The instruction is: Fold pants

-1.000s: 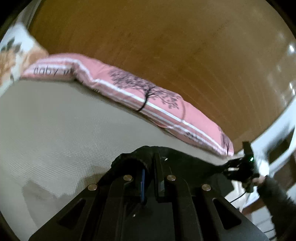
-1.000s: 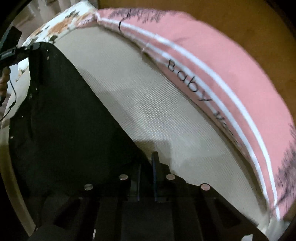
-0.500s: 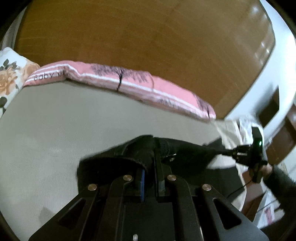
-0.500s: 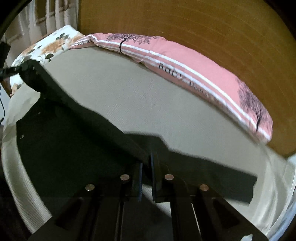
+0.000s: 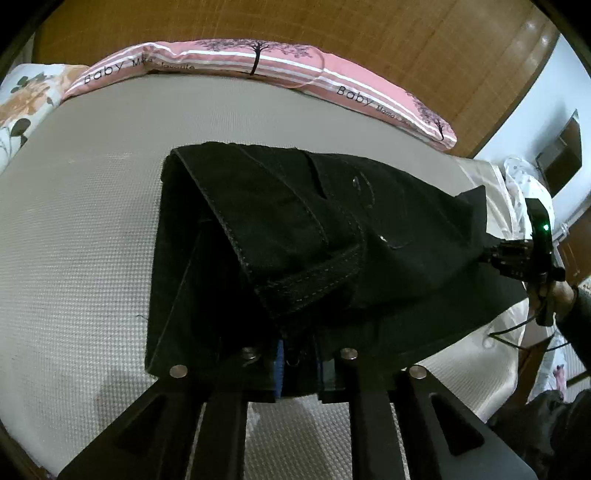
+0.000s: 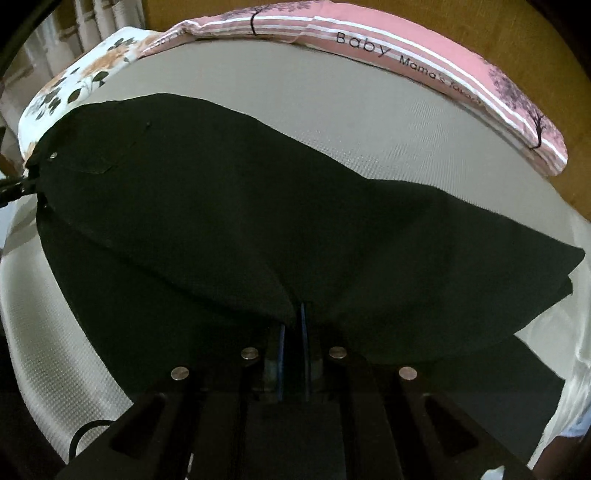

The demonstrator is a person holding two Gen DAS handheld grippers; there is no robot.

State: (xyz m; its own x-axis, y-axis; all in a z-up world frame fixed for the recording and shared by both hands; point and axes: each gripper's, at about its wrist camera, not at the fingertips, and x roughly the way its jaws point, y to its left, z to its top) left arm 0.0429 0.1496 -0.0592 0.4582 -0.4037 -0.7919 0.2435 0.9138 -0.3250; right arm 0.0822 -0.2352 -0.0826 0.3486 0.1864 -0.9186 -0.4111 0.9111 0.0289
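Black pants (image 5: 314, 221) lie doubled over on the beige mattress (image 5: 74, 221), waistband layer on top. My left gripper (image 5: 299, 354) is at the near edge of the waistband; its jaws are opening and stand apart, with the cloth still between them. In the right wrist view the pants (image 6: 221, 221) spread wide and flat. My right gripper (image 6: 293, 332) pinches the fold's near edge, its narrow jaws just starting to open. That same gripper (image 5: 495, 254) shows at the right edge of the left wrist view. The left one (image 6: 14, 188) sits at the far left.
A pink "Baby" pillow (image 5: 258, 55) runs along the wooden headboard (image 5: 369, 22). A floral pillow (image 5: 26, 99) lies at the left corner. A person's hand (image 5: 557, 295) holds the right gripper off the bed's right side, where white bedding (image 5: 517, 184) hangs.
Both grippers swung across and down, laying the lifted half of the pants over the other half on the mattress. The left jaws have widened; the right jaws look the same.
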